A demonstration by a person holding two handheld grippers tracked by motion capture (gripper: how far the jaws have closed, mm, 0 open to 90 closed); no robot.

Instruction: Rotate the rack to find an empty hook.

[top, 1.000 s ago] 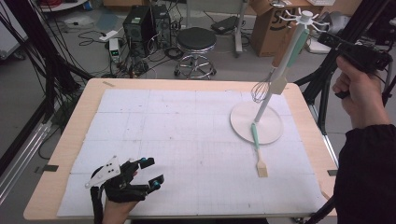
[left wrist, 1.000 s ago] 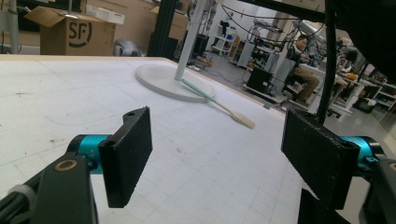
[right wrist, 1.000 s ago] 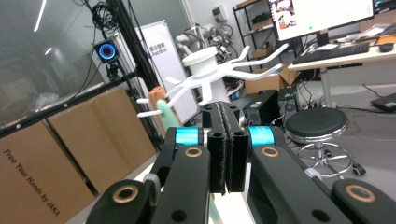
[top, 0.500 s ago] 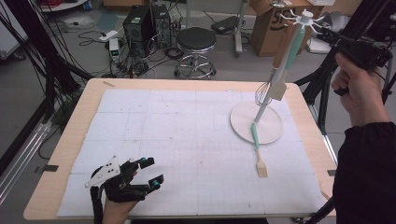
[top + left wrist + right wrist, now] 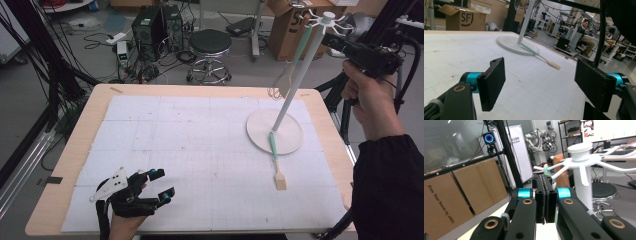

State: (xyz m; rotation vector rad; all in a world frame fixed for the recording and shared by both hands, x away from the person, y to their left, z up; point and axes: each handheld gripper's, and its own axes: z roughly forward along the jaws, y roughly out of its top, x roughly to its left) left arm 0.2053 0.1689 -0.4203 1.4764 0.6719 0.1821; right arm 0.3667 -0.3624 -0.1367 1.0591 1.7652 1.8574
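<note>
While the left gripper (image 5: 159, 186) rests low at the near edge of the table (image 5: 75, 150) with its jaws wide apart and nothing between them, the right gripper (image 5: 545, 195) is raised beside the top of the white rack (image 5: 327, 19), jaws pressed together, empty. A green-handled utensil (image 5: 295, 65) hangs from a rack arm just beyond its tips. A green-handled spatula (image 5: 276, 162) lies well ahead of the left gripper, its handle on the rack's round base (image 5: 290, 142).

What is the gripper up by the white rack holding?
Nothing that can be seen: the right gripper has its jaws pressed together, empty, beside the rack. The left gripper is open and empty.
</note>
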